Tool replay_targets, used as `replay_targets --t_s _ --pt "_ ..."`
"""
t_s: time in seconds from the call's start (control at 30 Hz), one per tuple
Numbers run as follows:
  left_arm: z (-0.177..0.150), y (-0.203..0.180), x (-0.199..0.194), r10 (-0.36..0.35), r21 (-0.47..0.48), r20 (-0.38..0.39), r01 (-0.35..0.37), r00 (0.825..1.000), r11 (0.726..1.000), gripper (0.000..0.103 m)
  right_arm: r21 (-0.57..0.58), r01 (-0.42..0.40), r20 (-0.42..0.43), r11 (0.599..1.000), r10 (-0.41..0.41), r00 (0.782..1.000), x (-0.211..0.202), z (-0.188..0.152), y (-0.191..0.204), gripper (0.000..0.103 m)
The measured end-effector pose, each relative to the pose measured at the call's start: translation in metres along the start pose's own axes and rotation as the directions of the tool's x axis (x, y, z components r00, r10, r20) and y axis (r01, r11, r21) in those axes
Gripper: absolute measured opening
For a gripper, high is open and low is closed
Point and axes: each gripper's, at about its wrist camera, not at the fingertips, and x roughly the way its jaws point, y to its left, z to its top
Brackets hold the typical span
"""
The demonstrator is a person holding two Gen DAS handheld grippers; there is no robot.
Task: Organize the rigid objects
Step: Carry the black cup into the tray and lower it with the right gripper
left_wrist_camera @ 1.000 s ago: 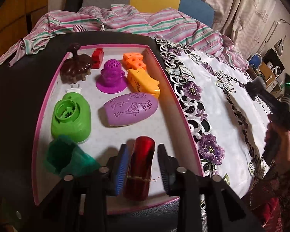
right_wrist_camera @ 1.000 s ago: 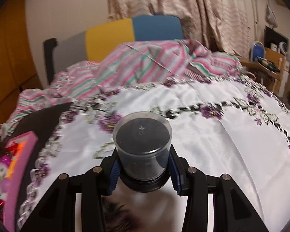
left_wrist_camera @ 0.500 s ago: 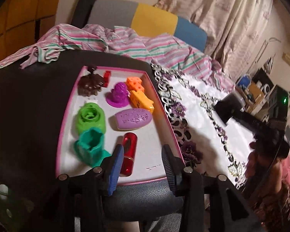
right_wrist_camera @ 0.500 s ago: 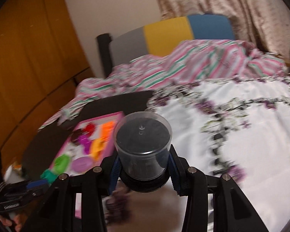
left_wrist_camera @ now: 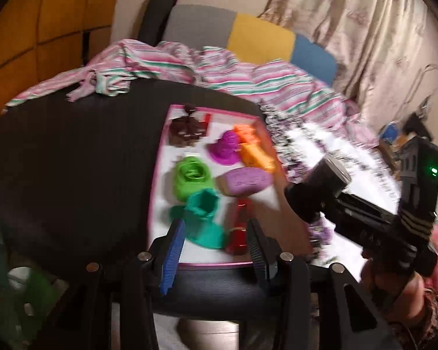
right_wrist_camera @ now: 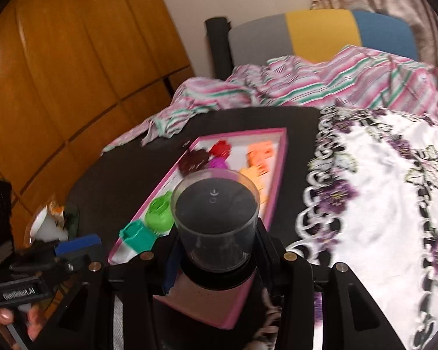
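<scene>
The right tool [right_wrist_camera: 216, 250] is pinching a dark cylindrical container with a clear lid [right_wrist_camera: 216, 218], holding it above the pink-rimmed tray [right_wrist_camera: 279, 175] on the black desk [right_wrist_camera: 116, 186]. The left tool [left_wrist_camera: 214, 245] is hovering spread and empty near the teal piece [left_wrist_camera: 204, 207].

left wrist cam: sits low at the near end of the pink-rimmed tray [left_wrist_camera: 157, 175], looking along it toward the patchwork chair [left_wrist_camera: 248, 38].
right wrist cam: hangs close over the tray's [right_wrist_camera: 279, 169] right near corner, angled left.
shared: tray, chair, striped cloth [left_wrist_camera: 219, 67].
</scene>
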Motion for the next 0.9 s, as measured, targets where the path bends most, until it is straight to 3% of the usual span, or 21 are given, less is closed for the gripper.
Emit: replay_targets --t_s 0.1,0.27,0.47,0.67,0.73,0.8,0.9 --pt "-0.001 0.001 -0.001 0.094 0.021 -0.009 -0.094 0.996 0.995 0.043 -0.069 0.014 -0.040 0.998 -0.017 0.999 0.015 -0.005 0.008 0.045" --pt "0.000 0.004 -0.006 0.241 0.046 0.013 -0.242 0.970 0.969 0.043 -0.139 0.030 -0.056 0.990 -0.038 0.998 0.027 -0.010 0.009 0.045" --pt "0.004 0.015 -0.006 0.277 -0.021 -0.036 -0.278 0.960 0.960 0.043 -0.186 0.054 -0.090 0.981 -0.071 0.993 0.038 -0.012 0.007 0.045" --pt "0.005 0.021 -0.006 0.348 -0.043 -0.055 -0.350 0.936 0.936 0.043 -0.296 0.097 -0.101 0.950 -0.132 0.986 0.043 -0.021 0.022 0.046" --pt "0.005 0.022 -0.008 0.367 -0.042 -0.046 -0.368 0.929 0.929 0.043 -0.289 0.086 -0.112 0.953 -0.123 0.986 0.042 -0.022 0.024 0.051" --pt "0.006 0.021 -0.010 0.383 -0.041 -0.033 -0.385 0.923 0.922 0.043 -0.276 0.070 -0.110 0.959 -0.104 0.989 0.037 -0.022 0.026 0.064" --pt "0.007 0.020 -0.013 0.406 -0.037 -0.013 -0.406 0.914 0.913 0.043 -0.248 0.060 -0.080 0.967 -0.082 0.993 0.023 -0.020 0.028 0.072"
